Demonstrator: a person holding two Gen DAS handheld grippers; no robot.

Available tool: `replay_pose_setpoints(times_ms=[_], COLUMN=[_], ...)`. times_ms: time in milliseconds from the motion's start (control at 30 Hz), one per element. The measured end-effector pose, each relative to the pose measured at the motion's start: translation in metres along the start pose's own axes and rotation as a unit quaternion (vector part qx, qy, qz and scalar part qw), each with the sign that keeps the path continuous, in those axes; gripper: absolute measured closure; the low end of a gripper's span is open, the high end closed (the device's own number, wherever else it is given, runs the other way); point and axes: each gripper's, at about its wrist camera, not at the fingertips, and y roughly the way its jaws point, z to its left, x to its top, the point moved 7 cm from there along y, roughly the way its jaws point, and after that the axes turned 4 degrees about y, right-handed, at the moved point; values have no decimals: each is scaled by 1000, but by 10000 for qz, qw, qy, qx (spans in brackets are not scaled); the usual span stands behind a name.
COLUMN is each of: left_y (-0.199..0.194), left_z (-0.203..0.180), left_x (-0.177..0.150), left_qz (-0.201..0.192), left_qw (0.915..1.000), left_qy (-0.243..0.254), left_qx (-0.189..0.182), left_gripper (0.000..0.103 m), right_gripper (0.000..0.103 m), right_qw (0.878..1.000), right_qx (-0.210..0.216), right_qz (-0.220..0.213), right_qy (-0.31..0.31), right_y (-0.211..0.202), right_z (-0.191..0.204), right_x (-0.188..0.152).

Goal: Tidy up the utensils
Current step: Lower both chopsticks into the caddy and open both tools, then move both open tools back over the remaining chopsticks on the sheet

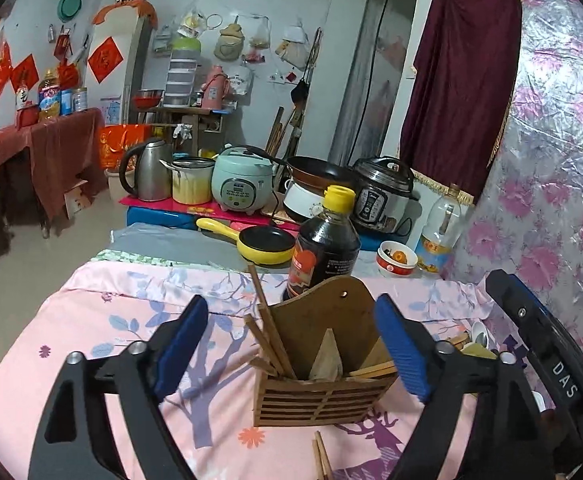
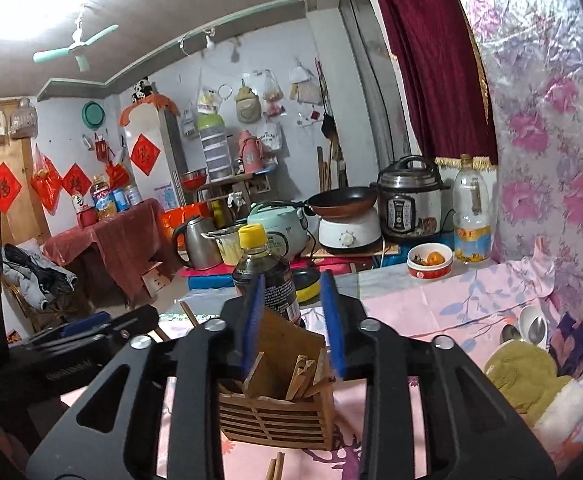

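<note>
Surface: a table under a pink floral cloth [image 1: 91, 320], its right edge against a wall covered in flowered foil.
Room: a cluttered kitchen corner; beyond the cloth's far edge stand a kettle [image 1: 145, 172], a pale green rice cooker [image 1: 243, 180], a pressure cooker [image 1: 383, 196] and a small yellow pan [image 1: 265, 244].
Far edge: a dark sauce bottle [image 1: 323, 248] with a yellow cap stands just behind the holder; a red-and-white bowl [image 1: 396, 258] sits toward the far right corner.
Right edge: a ceramic spoon [image 2: 527, 320], a metal spoon [image 2: 536, 330] and an olive mitt [image 2: 527, 376] lie near the wall.
Chopstick holder [image 1: 319, 392]: wooden, slatted front, tall curved back; upright near the middle of the cloth.
Chopsticks [image 1: 271, 340]: in the holder, long axis mostly upward, leaning left and away; a few lie low across the rim.
Loose chopsticks [image 1: 321, 460]: at the near edge, ends pointing toward the holder.
Left gripper [image 1: 291, 348]: blue pads spread wide, one on each side of the holder, touching nothing I can see.
Right gripper [image 2: 293, 328]: pads a narrow gap apart above the holder's back; nothing is gripped.
</note>
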Motion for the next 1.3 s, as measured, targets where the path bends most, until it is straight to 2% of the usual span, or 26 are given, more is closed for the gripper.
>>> replay_pose_setpoints(times_ms=[67, 133, 200, 333, 467, 700, 800, 867, 933, 1067, 1200, 1300], left_y=[-8, -16, -25, -37, -55, -117, -148, -163, -167, -159, -144, -139], left_z=[2, 4, 6, 11, 16, 2, -6, -9, -13, -17, -18, -21], left_x=[1, 4, 6, 11, 11, 6, -19, -41, -56, -83, -95, -100], left_qz=[-49, -144, -238, -321, -460, -1224, -1604, -1815, -1806, -1560, -1410, -1355], left_qw=[9998, 9987, 9967, 9958, 9952, 9865, 9791, 9715, 9705, 9763, 9728, 9682], left_qy=[110, 243, 350, 326, 210, 305, 534, 700, 782, 808, 1004, 1195], left_qx=[179, 434, 692, 790, 833, 1044, 1128, 1355, 1390, 1263, 1541, 1732], left_gripper=[11, 6, 6, 6, 6, 6, 6, 6, 6, 6, 6, 6], right_gripper=[60, 36, 20, 10, 7, 7, 7, 7, 7, 6, 6, 6], right_qw=[10000, 9998, 9992, 9980, 9969, 9966, 9969, 9971, 9980, 9995, 9955, 9937], right_qx=[-14, -63, -115, -199, -183, -96, -41, 2, 42, -82, -582, -500], right_qz=[-72, -192, -380, -545, -566, -447, -439, -426, -325, -279, 330, 892], right_qy=[-40, -28, 70, 233, 519, 680, 650, 623, 533, 114, -673, -451], right_y=[-6, -13, -23, -37, -50, -78, -92, -102, -111, -123, -105, -88], right_z=[1, 0, -3, -13, -24, -31, -29, -26, -22, -27, -42, -50], right_x=[3, 7, 13, 23, 28, 26, 24, 19, 9, -32, -85, -102])
